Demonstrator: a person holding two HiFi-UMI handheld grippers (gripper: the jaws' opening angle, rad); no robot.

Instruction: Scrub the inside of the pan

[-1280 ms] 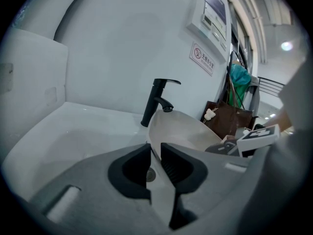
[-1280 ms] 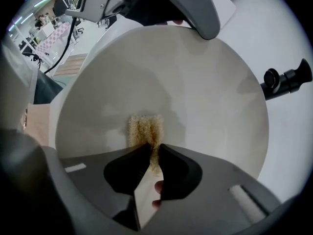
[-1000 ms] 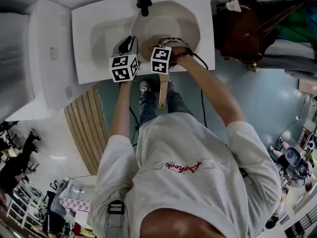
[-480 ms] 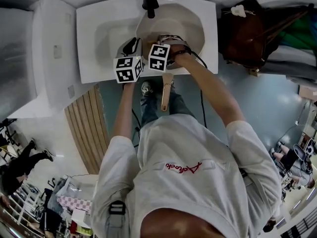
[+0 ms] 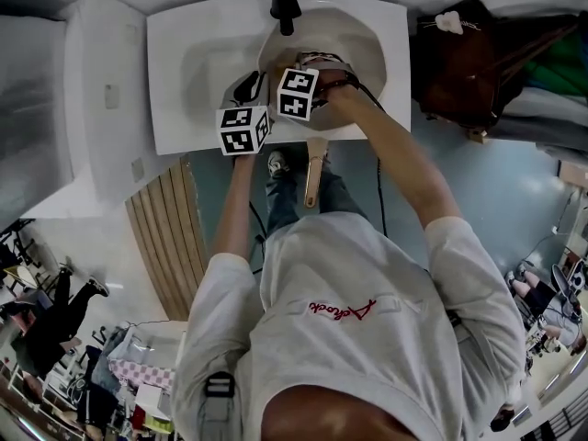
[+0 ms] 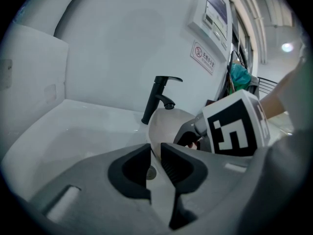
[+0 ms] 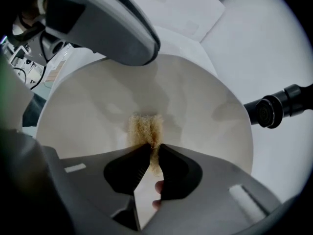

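Holding scrubber [image 7: 145, 131] inside pan [image 7: 195, 106], right tongs [image 7: 151, 153] sit near black faucet [image 7: 276, 109].

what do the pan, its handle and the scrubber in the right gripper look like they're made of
Pan: probably metal with a cream ceramic-type coating; the inside is smooth, pale and faintly glossy.
Handle: looks like light wood, tan and matte.
Scrubber: coarse straw-coloured fibre, plant or plastic, can't tell; fuzzy, frayed edges.
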